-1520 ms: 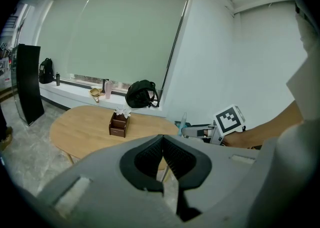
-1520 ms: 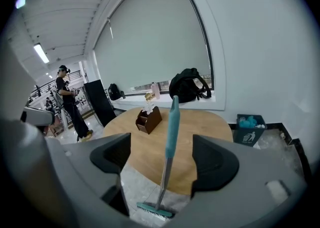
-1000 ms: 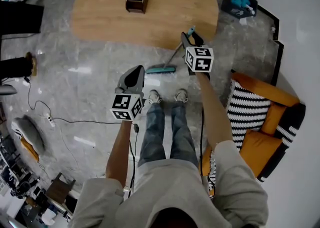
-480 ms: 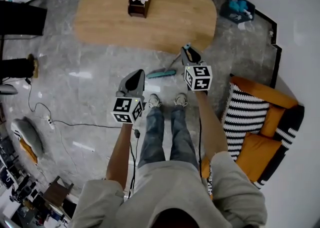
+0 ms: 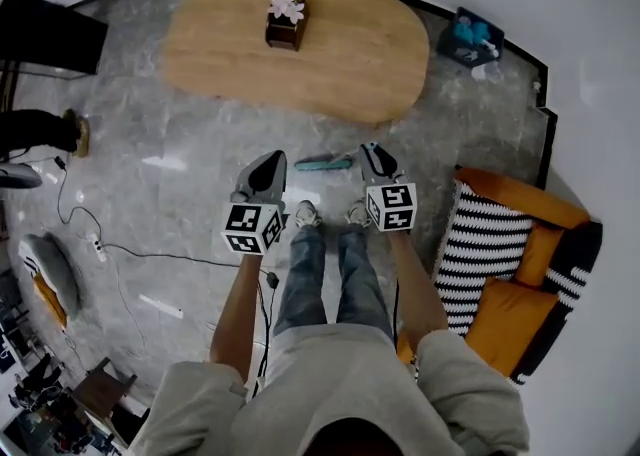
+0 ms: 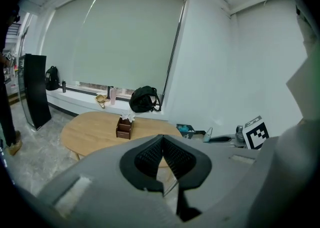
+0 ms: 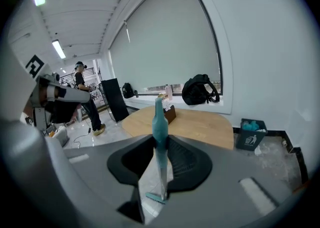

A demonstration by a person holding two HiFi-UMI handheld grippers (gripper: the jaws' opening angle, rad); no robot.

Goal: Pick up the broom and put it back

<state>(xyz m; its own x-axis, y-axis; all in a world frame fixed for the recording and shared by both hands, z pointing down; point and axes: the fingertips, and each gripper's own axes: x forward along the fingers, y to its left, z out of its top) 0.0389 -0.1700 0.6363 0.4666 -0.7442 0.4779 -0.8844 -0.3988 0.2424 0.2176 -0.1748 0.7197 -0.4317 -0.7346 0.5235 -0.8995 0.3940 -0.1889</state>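
The right gripper's (image 7: 159, 147) pads pinch the broom (image 7: 159, 117) on its teal grip. The handle tip pokes up past them, and the brush head (image 5: 322, 161) hangs beyond the tips, low over the floor. The left gripper (image 6: 163, 146) is pressed together on nothing, just beside. To carry well, I'd hold the pinch firm and keep the broom upright so the head swings clear of the table (image 5: 220, 54) ahead.
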